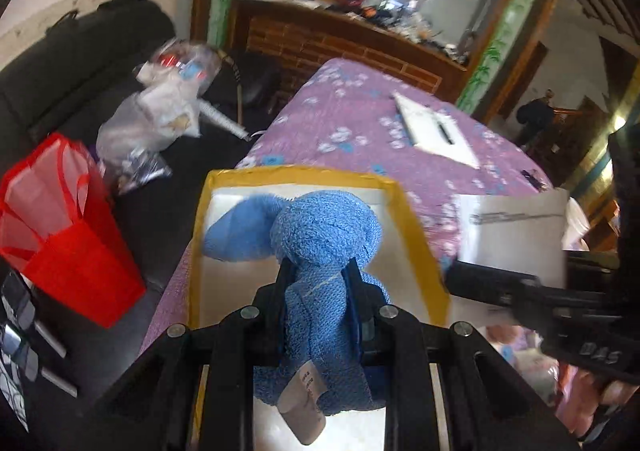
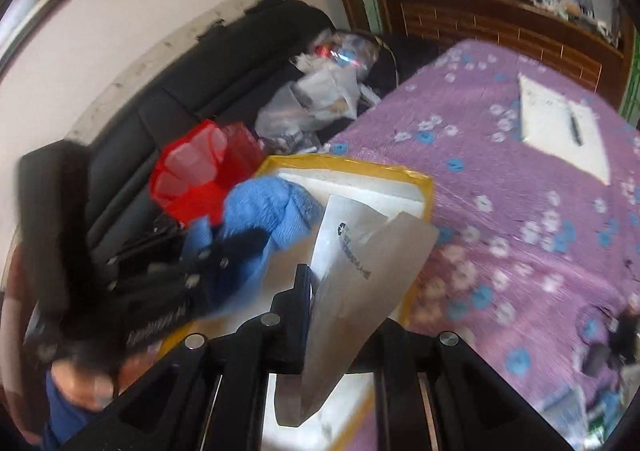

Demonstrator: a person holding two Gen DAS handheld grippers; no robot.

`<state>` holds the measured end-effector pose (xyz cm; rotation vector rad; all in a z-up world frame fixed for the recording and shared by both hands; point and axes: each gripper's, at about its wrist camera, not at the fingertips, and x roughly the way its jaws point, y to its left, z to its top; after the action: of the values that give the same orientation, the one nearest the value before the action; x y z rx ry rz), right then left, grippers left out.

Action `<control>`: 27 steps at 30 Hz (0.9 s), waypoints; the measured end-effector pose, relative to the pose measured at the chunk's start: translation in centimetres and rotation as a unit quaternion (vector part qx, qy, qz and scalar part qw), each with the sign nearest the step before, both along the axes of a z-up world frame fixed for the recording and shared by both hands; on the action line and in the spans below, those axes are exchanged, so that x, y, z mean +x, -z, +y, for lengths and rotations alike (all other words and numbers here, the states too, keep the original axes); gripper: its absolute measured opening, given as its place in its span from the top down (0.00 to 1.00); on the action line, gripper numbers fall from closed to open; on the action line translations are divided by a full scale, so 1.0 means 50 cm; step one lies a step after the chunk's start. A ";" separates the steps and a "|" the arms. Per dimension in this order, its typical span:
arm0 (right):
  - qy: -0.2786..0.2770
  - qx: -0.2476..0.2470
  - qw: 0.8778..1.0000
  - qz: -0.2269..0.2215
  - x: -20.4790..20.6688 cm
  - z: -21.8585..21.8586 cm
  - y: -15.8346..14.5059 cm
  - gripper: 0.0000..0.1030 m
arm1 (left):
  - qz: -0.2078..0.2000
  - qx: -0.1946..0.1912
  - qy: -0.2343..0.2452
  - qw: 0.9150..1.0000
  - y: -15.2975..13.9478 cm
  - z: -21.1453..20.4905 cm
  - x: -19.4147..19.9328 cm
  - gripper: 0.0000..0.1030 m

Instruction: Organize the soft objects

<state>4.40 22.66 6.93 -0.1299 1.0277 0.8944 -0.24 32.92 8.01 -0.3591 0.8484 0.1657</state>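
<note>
The left tool [image 1: 318, 271] is clamped on a blue towel [image 1: 320, 235] held over a white box with yellow edges [image 1: 420, 235] on the purple-covered table [image 1: 360, 123]. The right tool [image 2: 344, 291] grips a silvery pouch [image 2: 352, 271] just beside the towel, above the same box.

Ahead of the left jaws, the white box [image 1: 224, 275] floor lies open beyond the blue towel [image 1: 320, 247]. A red bag [image 1: 68, 235] stands to their left, the grey pouch [image 1: 516, 235] to their right.
</note>
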 end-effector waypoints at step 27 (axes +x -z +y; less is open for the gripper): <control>0.032 0.075 0.997 0.016 0.025 -0.117 -0.039 0.30 | -0.045 -0.009 0.010 0.999 -0.038 -0.059 -0.051 0.33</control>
<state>5.63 16.80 8.86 0.0443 0.9855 0.9147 -2.78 29.98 9.91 -0.3731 0.7640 0.1221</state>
